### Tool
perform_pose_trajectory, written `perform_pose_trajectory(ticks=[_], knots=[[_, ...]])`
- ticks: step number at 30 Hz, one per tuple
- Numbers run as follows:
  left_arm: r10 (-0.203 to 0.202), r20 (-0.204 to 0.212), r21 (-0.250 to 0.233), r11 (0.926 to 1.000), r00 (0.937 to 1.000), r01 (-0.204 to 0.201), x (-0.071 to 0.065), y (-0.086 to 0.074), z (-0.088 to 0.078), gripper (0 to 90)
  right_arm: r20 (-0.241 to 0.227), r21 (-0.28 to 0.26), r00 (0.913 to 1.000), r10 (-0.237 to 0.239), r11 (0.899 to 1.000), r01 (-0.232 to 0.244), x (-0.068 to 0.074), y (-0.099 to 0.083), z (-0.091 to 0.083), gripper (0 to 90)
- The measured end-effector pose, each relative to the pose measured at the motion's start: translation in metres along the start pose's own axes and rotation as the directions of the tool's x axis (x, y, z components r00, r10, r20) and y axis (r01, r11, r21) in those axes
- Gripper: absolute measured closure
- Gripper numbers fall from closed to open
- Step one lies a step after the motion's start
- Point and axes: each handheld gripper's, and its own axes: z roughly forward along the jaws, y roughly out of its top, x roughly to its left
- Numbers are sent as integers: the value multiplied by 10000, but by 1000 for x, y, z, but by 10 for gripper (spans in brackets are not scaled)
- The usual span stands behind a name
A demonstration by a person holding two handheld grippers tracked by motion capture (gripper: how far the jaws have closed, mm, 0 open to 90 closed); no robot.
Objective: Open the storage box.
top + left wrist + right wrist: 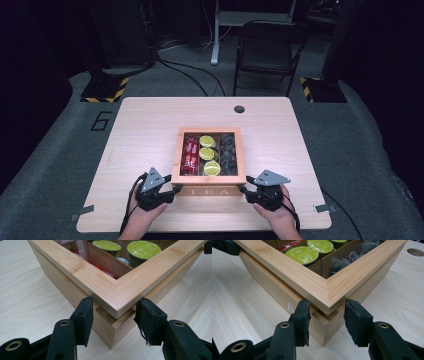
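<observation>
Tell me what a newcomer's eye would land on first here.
The wooden tea box at the middle of the table, its windowed lid showing red packets on the left, green-topped capsules in the middle and dark sachets on the right. Next, the two grippers at its near corners: the left gripper and the right gripper each straddle a corner, fingers spread either side of the lid's edge.
</observation>
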Motion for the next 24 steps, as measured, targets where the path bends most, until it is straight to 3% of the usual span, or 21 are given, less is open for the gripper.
perform_pose_trajectory(ticks=[6, 12, 19, 24], knots=[[-40, -166, -141, 9999, 9999, 38, -2, 2, -1, 484, 101, -121, 9999, -40, 9999, 41, 0, 1, -1, 554], [-276, -152, -280, 9992, 9995, 272, -1, 7, -4, 481, -320, -255, 9991, 285, 9992, -293, -4, 5, -2, 548], [-183, -573, -759, 9970, 9982, 139, 0, 25, -15, 461, -181, -647, 9991, 380, 9971, -391, -9, 22, -6, 545], [-229, -587, -873, 9960, 9980, 178, 1, 34, -18, 463, 80, -748, 9998, 200, 9970, -193, -11, 33, -10, 525]])
